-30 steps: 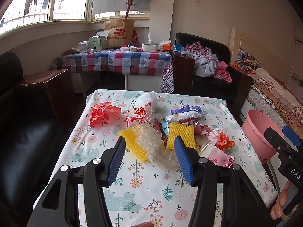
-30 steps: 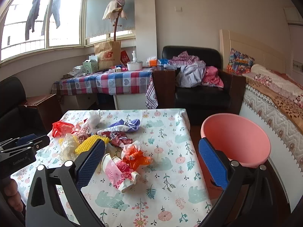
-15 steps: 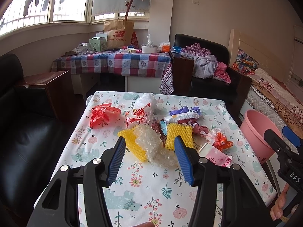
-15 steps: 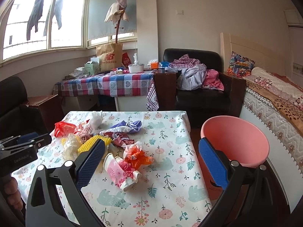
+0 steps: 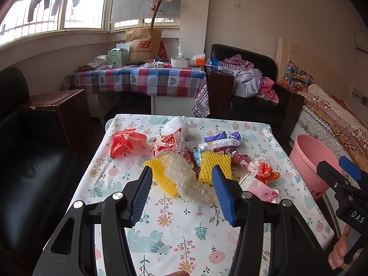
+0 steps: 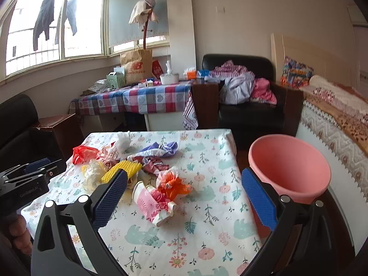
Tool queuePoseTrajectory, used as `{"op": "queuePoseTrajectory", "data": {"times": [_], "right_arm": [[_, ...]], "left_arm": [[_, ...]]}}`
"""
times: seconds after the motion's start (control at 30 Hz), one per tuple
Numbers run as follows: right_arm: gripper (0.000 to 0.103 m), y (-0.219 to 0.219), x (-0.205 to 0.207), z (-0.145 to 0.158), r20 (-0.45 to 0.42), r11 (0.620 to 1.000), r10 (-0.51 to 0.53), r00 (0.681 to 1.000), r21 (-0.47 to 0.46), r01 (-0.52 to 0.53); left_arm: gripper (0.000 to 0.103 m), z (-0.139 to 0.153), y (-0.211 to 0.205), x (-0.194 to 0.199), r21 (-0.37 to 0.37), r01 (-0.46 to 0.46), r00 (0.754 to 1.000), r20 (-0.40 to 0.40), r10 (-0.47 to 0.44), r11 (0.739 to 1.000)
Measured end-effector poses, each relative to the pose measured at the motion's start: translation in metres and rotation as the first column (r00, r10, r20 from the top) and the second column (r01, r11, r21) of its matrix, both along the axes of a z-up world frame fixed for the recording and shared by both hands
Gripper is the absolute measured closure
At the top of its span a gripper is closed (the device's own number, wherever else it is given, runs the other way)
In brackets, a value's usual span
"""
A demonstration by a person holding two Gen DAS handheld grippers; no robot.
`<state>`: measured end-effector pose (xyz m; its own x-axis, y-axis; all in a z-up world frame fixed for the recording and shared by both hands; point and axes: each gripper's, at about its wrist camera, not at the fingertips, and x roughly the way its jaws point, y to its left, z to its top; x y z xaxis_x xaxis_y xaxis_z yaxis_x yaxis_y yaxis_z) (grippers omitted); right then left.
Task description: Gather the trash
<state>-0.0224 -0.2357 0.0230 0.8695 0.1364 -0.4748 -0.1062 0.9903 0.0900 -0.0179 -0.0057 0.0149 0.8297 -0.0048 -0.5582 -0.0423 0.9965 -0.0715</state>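
I am looking into a lived-in home bedroom; a quilted bed (image 6: pixel 338 115) lines one wall; clothes heap on a black armchair (image 6: pixel 243 101); laundry (image 6: pixel 46 18) hangs outside the window.

Brown paper bag (image 5: pixel 143 46) on checked table (image 5: pixel 147 78), clothes (image 6: pixel 243 87) on black armchair (image 6: pixel 250 110); bed (image 6: pixel 333 115)
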Motion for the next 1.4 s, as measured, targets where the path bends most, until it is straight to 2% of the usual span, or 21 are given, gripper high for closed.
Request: {"op": "queuePoseTrajectory", "data": {"times": [0.17, 0.43, 1.4], "right_arm": [[0.003, -0.001, 0.001, -0.003, -0.027, 1.000, 0.015, 1.000, 0.011, -0.015], [0.003, 0.006, -0.002, -0.003, -0.008, 0.999, 0.034, 0.999, -0.021, -0.034], [0.004, 0.004, 0.003, -0.011, -0.018, 0.998, 0.047, 0.999, -0.030, -0.047]], "left_arm": [[0.049, 0.000, -0.001, -0.001, 0.000, 0.000, 1.000, 0.002, 0.000, 1.000], [0.049, 0.000, -0.001, -0.001, 0.000, 0.001, 1.000, 0.002, -0.001, 1.000], [0.049, -0.013, 0.005, 0.008, -0.017, -0.004, 1.000, -0.020, 0.004, 1.000]]}}
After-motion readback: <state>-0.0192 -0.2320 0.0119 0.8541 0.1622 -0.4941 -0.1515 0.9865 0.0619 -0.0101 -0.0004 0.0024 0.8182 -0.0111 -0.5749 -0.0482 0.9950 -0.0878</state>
